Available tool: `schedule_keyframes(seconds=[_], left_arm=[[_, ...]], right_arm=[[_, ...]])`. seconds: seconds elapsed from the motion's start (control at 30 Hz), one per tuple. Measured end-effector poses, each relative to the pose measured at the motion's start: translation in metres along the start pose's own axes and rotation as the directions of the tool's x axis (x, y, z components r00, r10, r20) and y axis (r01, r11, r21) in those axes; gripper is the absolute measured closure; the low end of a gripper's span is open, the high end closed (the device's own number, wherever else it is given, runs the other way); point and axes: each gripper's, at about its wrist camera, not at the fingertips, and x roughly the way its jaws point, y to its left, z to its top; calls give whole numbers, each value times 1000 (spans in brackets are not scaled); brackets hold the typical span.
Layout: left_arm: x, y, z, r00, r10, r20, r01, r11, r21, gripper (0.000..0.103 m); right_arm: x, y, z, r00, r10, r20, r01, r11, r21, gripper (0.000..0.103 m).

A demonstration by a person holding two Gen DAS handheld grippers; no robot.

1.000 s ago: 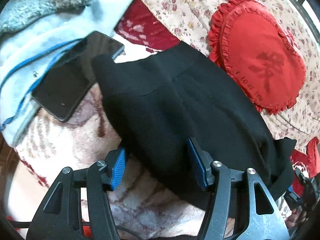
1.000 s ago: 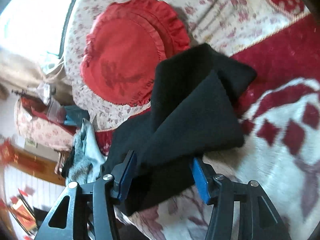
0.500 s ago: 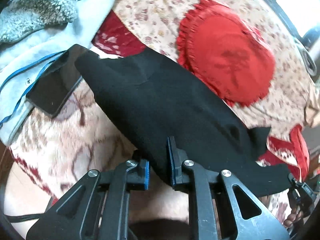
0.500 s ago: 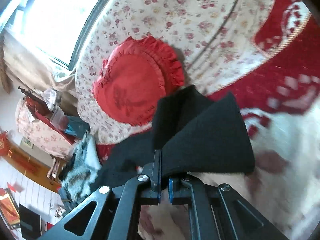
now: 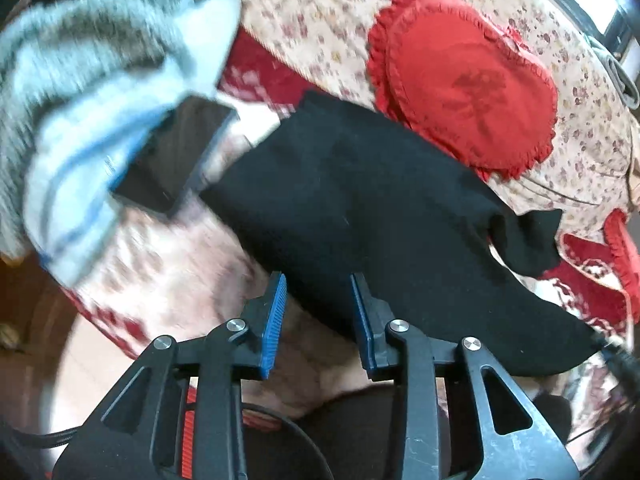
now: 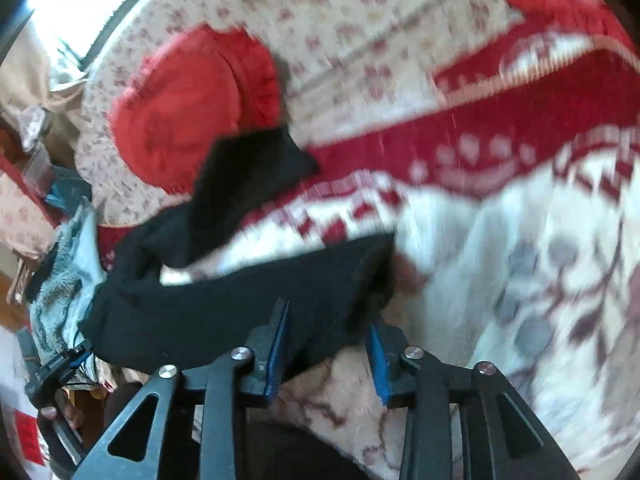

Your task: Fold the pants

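Left wrist view: left gripper (image 5: 318, 290) released, jaws apart at the edge of the black pants (image 5: 360, 200), which lay on a patterned blanket (image 5: 168, 272); red heart cushion (image 5: 468, 80) behind.

Right wrist view: right gripper (image 6: 326, 320) released over the pants (image 6: 240, 304); picture blurred.

Ahead of me lie a red heart-shaped cushion (image 5: 468, 100) on floral fabric (image 5: 320, 8), a dark phone (image 5: 176, 160) beside a fuzzy blue-grey garment (image 5: 80, 92), and a red-and-white patterned blanket (image 6: 520, 248).

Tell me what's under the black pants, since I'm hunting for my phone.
The pants lie on a patterned blanket. A phone sits beside them, uncovered. Anything beneath the cloth is hidden.
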Motion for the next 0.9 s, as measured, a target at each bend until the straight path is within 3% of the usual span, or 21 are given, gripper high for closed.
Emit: schedule_keyframes(seconds=[0.07, 0.1, 0.27, 0.4, 0.57, 0.63, 0.73, 0.9], left_arm=[[-3, 3, 8, 1000, 0, 22, 0, 1000, 13, 54], [-2, 4, 13, 1000, -1, 30, 1, 1000, 12, 50], [25, -1, 38, 1000, -5, 21, 5, 1000, 8, 48], [57, -10, 59, 1000, -10, -22, 10, 1000, 12, 48], [96, -22, 79, 996, 17, -92, -12, 999, 48, 48], [110, -23, 82, 993, 32, -110, -27, 998, 50, 48], [121, -23, 84, 991, 50, -124, -42, 997, 64, 48], [126, -26, 87, 991, 64, -115, -54, 995, 86, 48]], right_arm=[[-8, 19, 17, 999, 24, 49, -21, 997, -68, 61], [-7, 33, 24, 997, 46, 56, -40, 994, -104, 61], [37, 123, 65, 977, 211, 10, -197, 929, -312, 57], [109, 202, 89, 963, 252, -93, -266, 845, -464, 56], [189, 252, 111, 969, 175, -173, -243, 793, -559, 56], [214, 262, 117, 964, 172, -204, -258, 790, -557, 56], [238, 271, 118, 950, 182, -253, -297, 776, -557, 56], [271, 288, 119, 946, 134, -295, -294, 739, -606, 56]])
